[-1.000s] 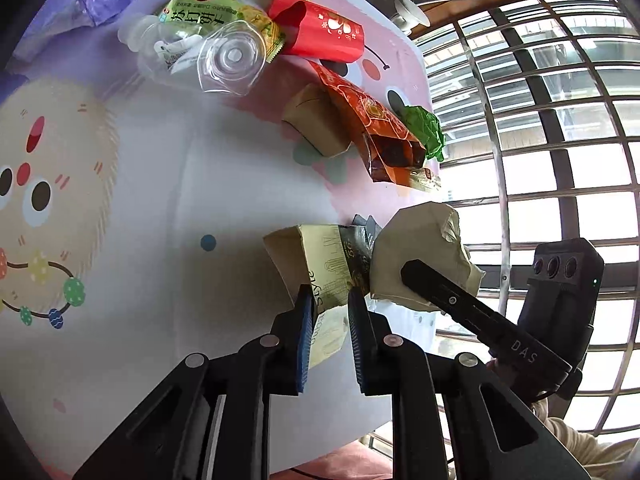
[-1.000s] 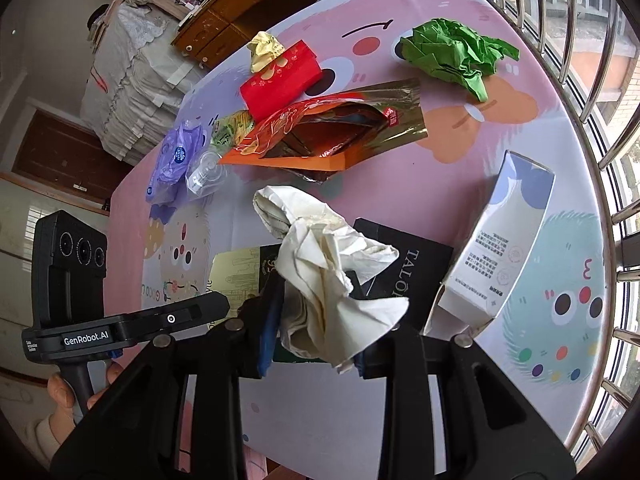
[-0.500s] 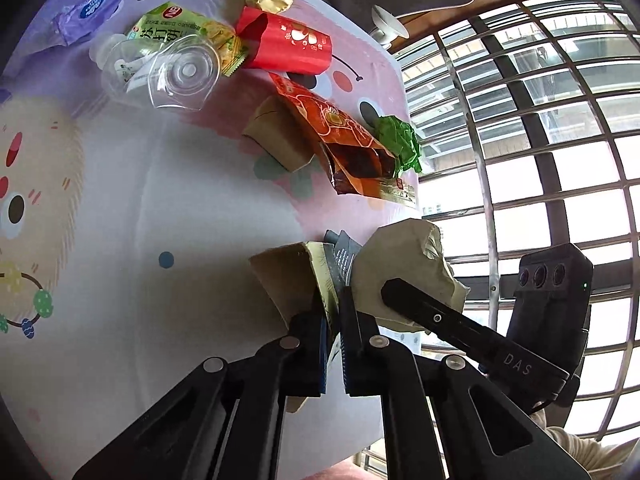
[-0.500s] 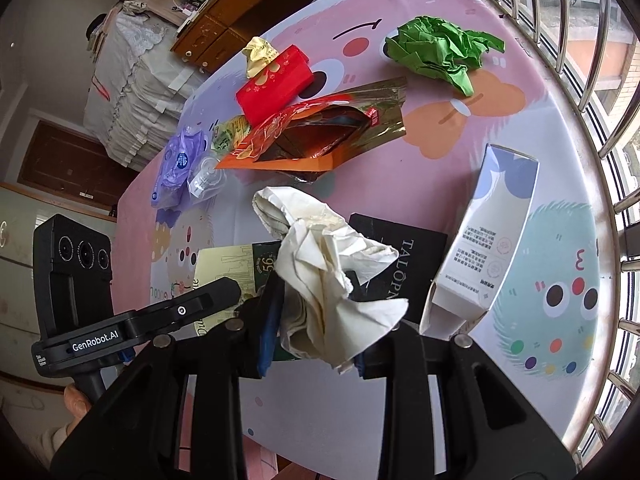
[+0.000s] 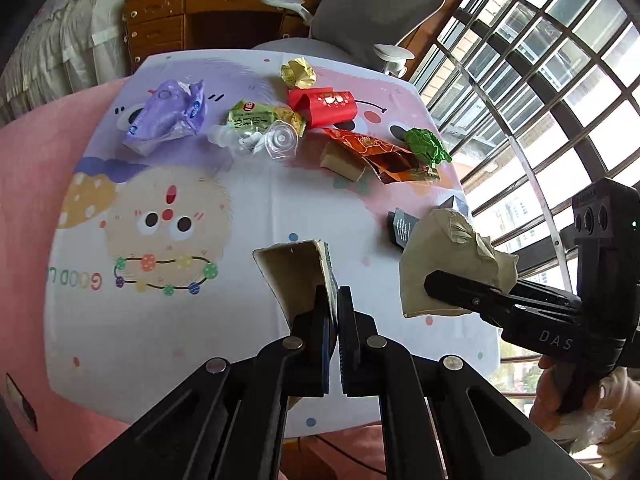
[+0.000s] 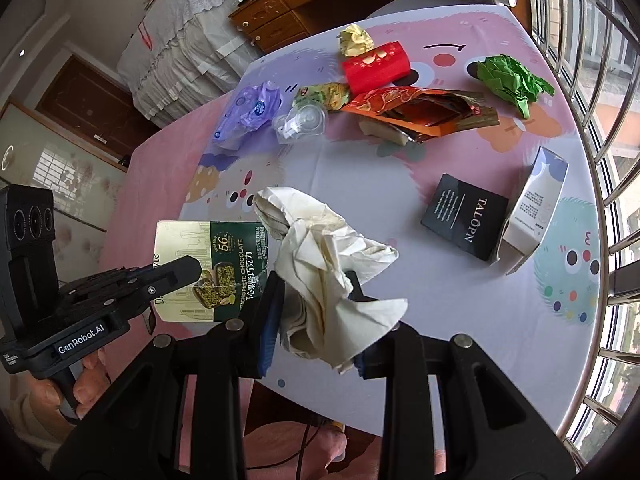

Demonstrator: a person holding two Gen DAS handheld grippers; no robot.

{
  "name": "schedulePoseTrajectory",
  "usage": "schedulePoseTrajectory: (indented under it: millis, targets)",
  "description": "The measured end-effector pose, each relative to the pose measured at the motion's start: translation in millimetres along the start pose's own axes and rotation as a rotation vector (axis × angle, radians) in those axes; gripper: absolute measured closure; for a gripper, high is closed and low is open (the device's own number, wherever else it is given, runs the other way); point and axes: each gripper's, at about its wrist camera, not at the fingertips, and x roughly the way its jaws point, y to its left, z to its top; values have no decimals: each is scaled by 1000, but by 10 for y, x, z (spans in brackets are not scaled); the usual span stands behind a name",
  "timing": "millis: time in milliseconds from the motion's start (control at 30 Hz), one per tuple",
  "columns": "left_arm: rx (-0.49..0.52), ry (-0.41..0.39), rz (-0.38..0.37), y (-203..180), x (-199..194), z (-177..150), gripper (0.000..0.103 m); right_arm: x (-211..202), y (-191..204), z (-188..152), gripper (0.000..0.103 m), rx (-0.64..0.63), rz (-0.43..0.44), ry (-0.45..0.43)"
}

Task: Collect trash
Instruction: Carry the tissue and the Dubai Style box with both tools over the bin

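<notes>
Wrappers litter the bench (image 6: pixel 460 304) beyond the black Talopn box (image 6: pixel 464 216). Left tool (image 5: pixel 334 300) pinches the chocolate box (image 5: pixel 298 276); right tool (image 6: pixel 316 292) clamps crumpled paper (image 6: pixel 324 256).

A round table (image 5: pixel 248 200) wears a pastel cartoon cloth (image 6: pixel 460 280) printed with fuzzy round faces, over a pink under-cloth (image 5: pixel 36 208). Behind its far edge stand a grey office chair (image 5: pixel 376 4) and a wooden chest of drawers (image 5: pixel 200 12), with furniture draped in white lace-trimmed covers (image 6: pixel 180 40) to the left. A curved metal window grille (image 5: pixel 532 80) runs along the right side
</notes>
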Motion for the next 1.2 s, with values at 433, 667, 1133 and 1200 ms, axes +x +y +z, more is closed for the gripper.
schedulePoseTrajectory:
  millis: [433,667,1133,1200]
  targets:
    - [208,-47,-27,658,-1125,-1547,100,16,1537,-1515,77,-65,-83,-22]
    - [279,-31,-56,1009,-1386,-2322,100,160,2068,-2292,77,-90,-182,-19]
    - [275,148,-89,1125,-773,-3119,100,630,1716,-3079,77,23,-338,95]
    - [268,178,-88,1116,-573,-3223,100,783,1558,-3176,77,58,-353,117]
